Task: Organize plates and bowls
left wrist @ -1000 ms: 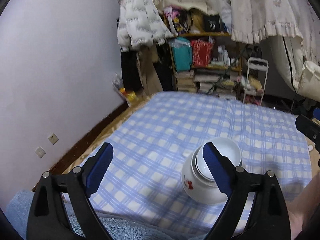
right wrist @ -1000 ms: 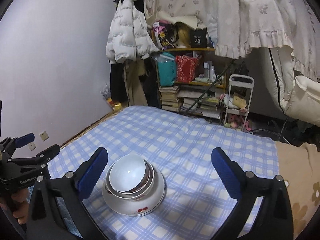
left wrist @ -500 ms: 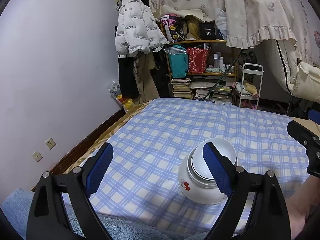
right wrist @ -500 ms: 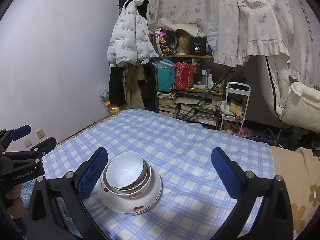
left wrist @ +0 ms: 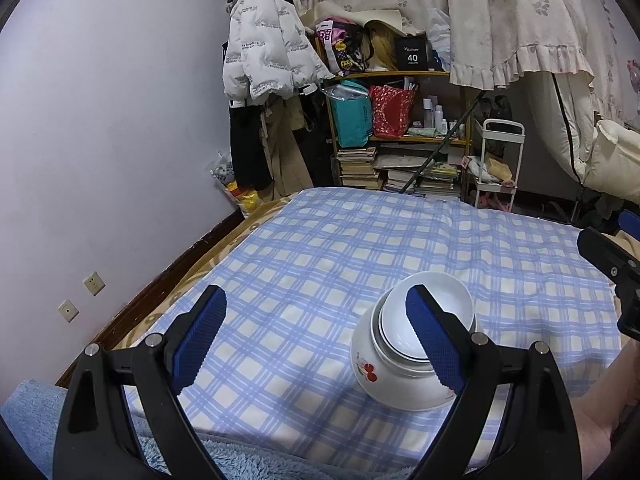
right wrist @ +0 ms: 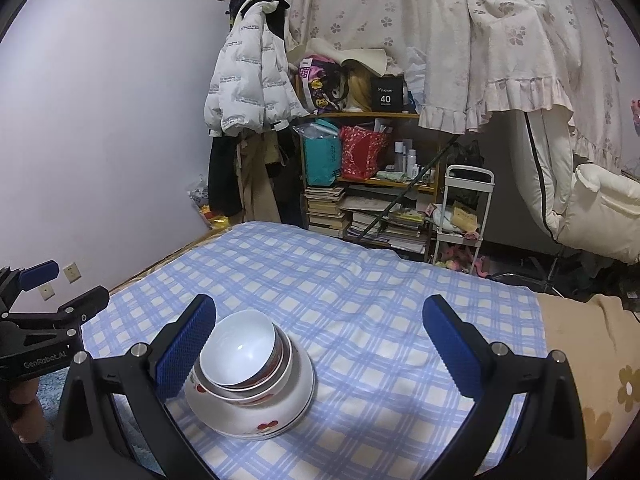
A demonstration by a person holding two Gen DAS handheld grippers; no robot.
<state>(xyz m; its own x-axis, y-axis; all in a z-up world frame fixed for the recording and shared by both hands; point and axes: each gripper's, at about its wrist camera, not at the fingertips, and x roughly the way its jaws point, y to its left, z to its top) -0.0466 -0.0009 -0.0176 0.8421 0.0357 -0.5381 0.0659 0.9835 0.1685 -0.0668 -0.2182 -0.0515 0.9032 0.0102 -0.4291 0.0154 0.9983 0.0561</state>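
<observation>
A nested stack of white bowls (left wrist: 394, 364) with red cherry prints stands on the blue checked cloth (left wrist: 360, 248). In the right wrist view the stack of bowls (right wrist: 256, 384) has a small white bowl (right wrist: 240, 348) on top. My left gripper (left wrist: 316, 340) is open and empty, its right finger in front of the stack. My right gripper (right wrist: 318, 354) is open and empty, its left finger beside the stack. Each gripper shows at the edge of the other's view: the right one (left wrist: 612, 264) and the left one (right wrist: 48, 312).
A purple wall (left wrist: 100, 120) with sockets runs on the left. Behind the cloth-covered surface are a cluttered shelf (left wrist: 392, 136) with books and bags, a hanging white jacket (left wrist: 268, 56), a small white trolley (left wrist: 500, 160) and a white chair (right wrist: 600, 216).
Both grippers have risen and tilted up a little, so more of the room shows. The bowl stack has not moved. Both grippers stay open.
</observation>
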